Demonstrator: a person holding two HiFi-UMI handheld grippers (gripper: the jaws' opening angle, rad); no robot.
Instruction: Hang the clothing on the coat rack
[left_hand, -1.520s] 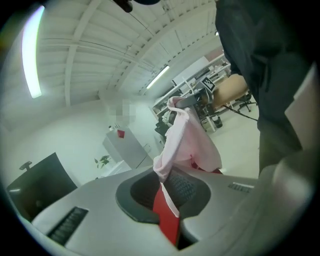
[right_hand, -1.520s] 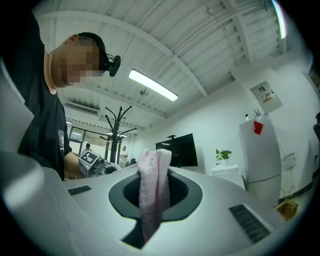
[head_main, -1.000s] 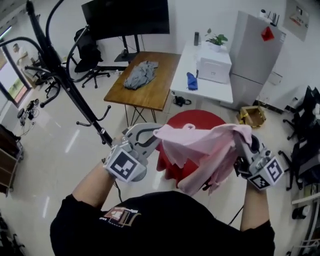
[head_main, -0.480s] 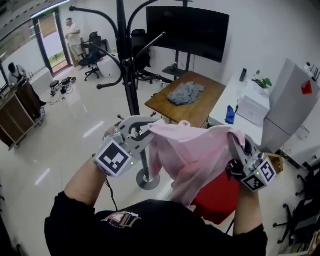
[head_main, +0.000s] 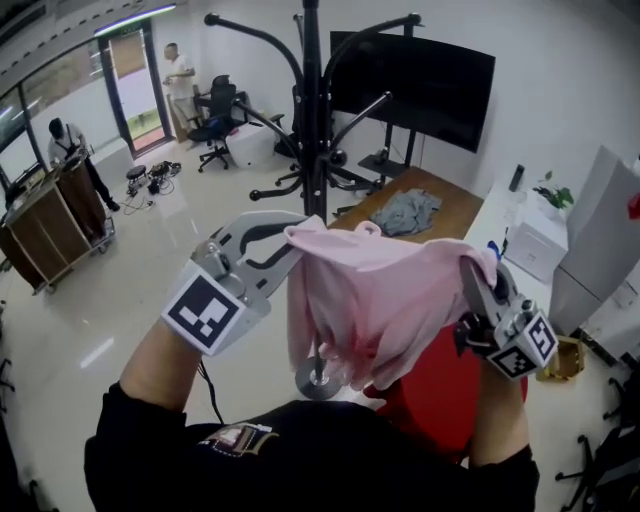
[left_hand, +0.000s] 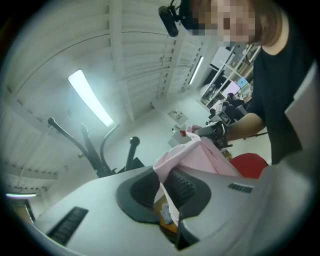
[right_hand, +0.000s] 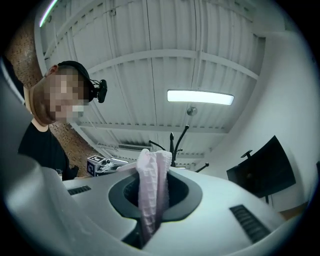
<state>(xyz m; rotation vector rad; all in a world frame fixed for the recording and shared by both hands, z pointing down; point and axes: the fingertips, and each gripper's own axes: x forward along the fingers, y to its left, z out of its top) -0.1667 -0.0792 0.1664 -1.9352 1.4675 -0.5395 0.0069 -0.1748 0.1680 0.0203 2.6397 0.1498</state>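
Note:
A pink garment (head_main: 378, 300) hangs stretched between my two grippers at chest height. My left gripper (head_main: 290, 238) is shut on its left edge, and the cloth (left_hand: 172, 162) runs pinched between the dark pads. On the right, my right gripper (head_main: 468, 272) is shut on the other edge, a fold of pink fabric (right_hand: 152, 190) squeezed between its jaws. The black coat rack (head_main: 312, 120) stands straight ahead just behind the garment, its curved hooks spreading above it; its round base (head_main: 312, 378) shows on the floor below the cloth.
A wooden table (head_main: 455, 212) with a grey garment (head_main: 403, 211) stands behind the rack, under a large black screen (head_main: 430, 85). A red round thing (head_main: 450, 385) sits low on the right. Two people (head_main: 180, 75) stand far left near office chairs and a cart (head_main: 45, 225).
The view has swung left, so the coat rack has come from the upper left to straight ahead, upright and closer. Both grippers keep the garment spread and have risen slightly.

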